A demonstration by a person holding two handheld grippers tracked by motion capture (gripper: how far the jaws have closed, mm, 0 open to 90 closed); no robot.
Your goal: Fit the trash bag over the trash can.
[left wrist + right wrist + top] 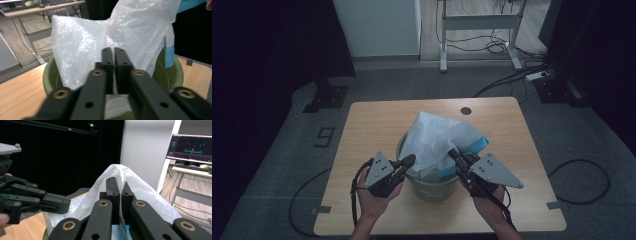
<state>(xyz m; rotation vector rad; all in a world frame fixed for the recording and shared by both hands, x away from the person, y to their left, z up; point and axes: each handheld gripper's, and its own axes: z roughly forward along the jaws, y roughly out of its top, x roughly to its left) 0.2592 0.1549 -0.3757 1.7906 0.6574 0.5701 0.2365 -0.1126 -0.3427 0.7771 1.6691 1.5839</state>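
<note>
Fitting the plastic bag into the green bin

The plastic bag (432,137) stands bunched in the green bin (432,189) at the near middle of the bench (372,125). Left tool (114,53) is clamped on the film at the bin's left rim; right tool (119,185) pinches the bag's right side. Risk: pulling apart too hard could tear the thin film, slip it free, or tip the light bin.

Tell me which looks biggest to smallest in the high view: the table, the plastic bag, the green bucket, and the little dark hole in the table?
1. table
2. plastic bag
3. green bucket, though the bag hides much of it, so bag versus bucket is unsure
4. dark hole
</note>
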